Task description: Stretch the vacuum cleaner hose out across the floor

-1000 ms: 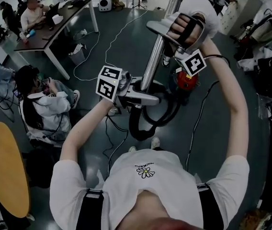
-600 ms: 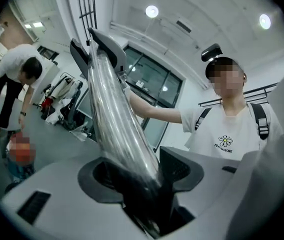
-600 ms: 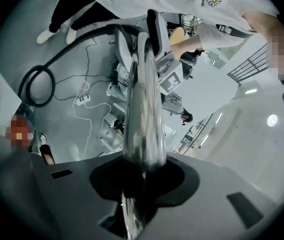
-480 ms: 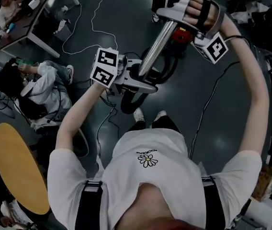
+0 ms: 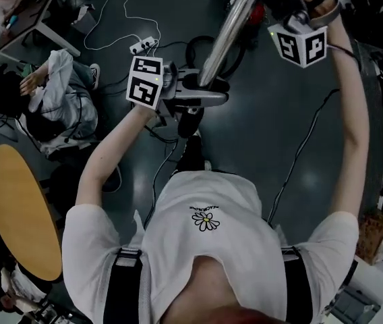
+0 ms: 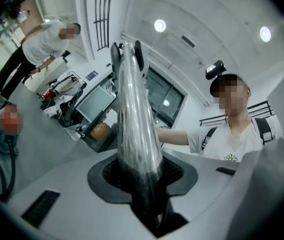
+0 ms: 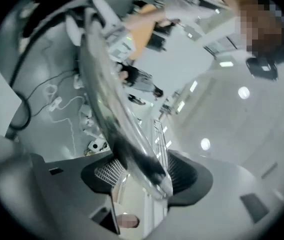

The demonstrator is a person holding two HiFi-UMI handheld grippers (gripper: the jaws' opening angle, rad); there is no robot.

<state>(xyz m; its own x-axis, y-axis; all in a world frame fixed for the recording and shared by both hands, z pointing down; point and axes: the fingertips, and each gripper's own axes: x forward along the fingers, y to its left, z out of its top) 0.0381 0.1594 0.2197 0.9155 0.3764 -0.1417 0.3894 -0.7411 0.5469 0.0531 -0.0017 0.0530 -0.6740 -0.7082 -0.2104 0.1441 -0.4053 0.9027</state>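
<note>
Low on the vacuum wand [image 5: 228, 29], left gripper [image 6: 144, 184] just clamped; higher, right gripper [image 7: 147, 176] just loosened around it; likely reclamp, drag hose [image 5: 193, 44] outward.

Your head camera looks steeply down at the shiny metal tube [image 5: 228, 32] from well above it. The cameras on your left gripper [image 5: 208, 92] and right gripper [image 5: 272, 9] sit right against that tube and look along it. All three views share the tube.
</note>
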